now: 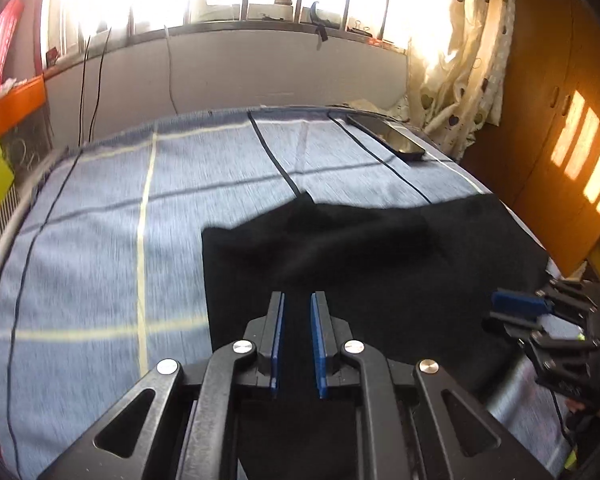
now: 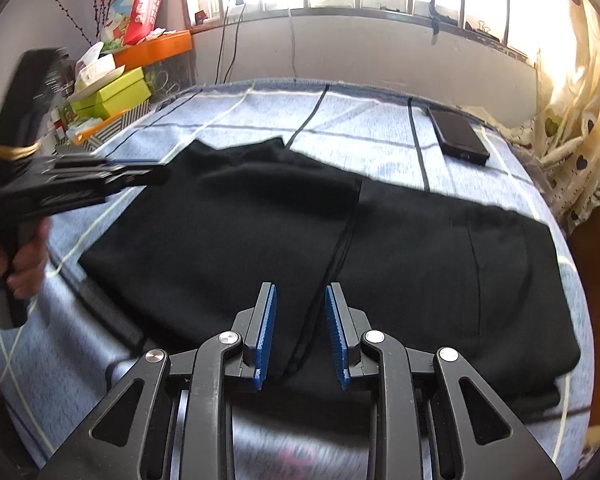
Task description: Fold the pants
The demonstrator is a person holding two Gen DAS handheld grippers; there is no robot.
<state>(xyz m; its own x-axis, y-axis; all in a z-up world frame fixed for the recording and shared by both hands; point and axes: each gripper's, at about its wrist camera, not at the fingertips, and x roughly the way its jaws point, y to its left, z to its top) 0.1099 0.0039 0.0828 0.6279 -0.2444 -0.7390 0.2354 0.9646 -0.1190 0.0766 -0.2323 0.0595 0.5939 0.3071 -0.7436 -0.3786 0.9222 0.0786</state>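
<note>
Black pants point(image 2: 340, 248) lie folded in a broad rectangle on a blue-grey striped cloth point(image 2: 360, 120); in the left wrist view the pants point(image 1: 360, 260) fill the right half. My left gripper point(image 1: 298, 300) hovers over the pants' near left part, jaws a narrow gap apart, nothing between them. It also shows in the right wrist view point(image 2: 156, 170), held by a hand at the left. My right gripper point(image 2: 300, 292) is open above the pants' near edge, over a dark seam line, empty. It shows at the right edge in the left wrist view point(image 1: 512, 308).
A black phone point(image 2: 458, 136) lies on the cloth at the far right; it also shows in the left wrist view point(image 1: 388, 136). Green boxes point(image 2: 112, 92) and an orange shelf point(image 2: 160, 46) stand at the left. A curtain point(image 2: 572, 120) hangs at the right, a wall with cables behind.
</note>
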